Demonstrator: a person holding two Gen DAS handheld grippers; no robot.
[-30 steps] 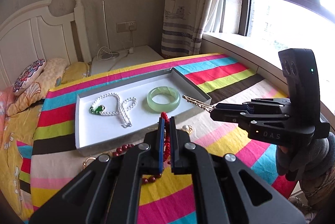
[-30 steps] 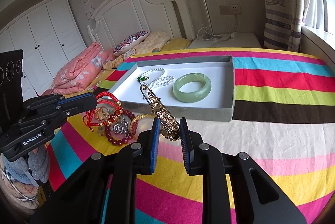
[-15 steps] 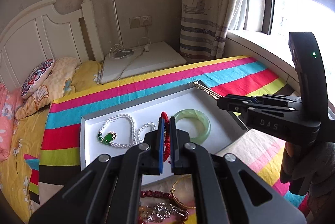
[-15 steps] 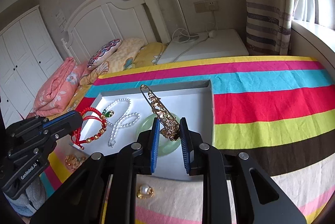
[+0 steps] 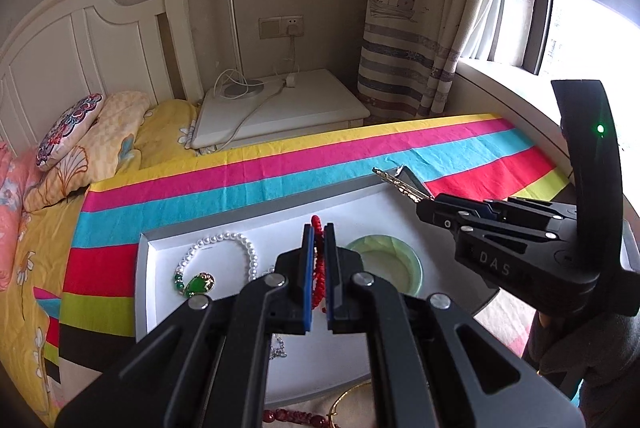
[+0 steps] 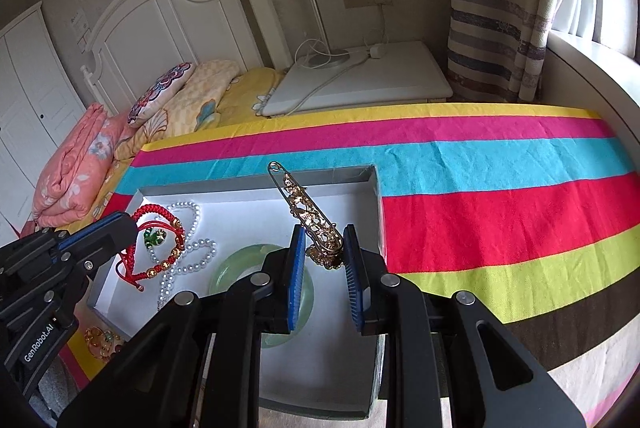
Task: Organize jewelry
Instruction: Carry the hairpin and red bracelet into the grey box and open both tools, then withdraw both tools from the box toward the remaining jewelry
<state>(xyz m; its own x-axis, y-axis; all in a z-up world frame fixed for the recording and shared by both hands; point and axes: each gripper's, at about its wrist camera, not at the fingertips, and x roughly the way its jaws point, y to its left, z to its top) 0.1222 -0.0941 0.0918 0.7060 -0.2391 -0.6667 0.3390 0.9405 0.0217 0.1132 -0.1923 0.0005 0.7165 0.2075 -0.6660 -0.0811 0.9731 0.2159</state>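
In the left wrist view, your left gripper [image 5: 318,268] sits at centre bottom, clamped on a red beaded bracelet [image 5: 317,228] that pokes up between the pads, right over the white tray [image 5: 280,224]. In that tray a pearl necklace with a green pendant [image 5: 224,256] lies at lower left and a jade bangle [image 5: 416,260] at centre right; more beads and a gold bangle [image 5: 348,398] wait on the striped bedspread [image 5: 320,156] at the bottom edge. In the right wrist view, your right gripper [image 6: 322,262] at centre bottom pinches a gold ornamental pin [image 6: 308,216] by its base, its tip leaning to the upper left above the tray's far wall. The left gripper comes in from the left edge with the red bracelet dangling over the pearls. A small gold piece [image 6: 102,338] lies outside the tray at lower left. By my reading two pieces are stowed, two are poised for release, and the loose ones remain.
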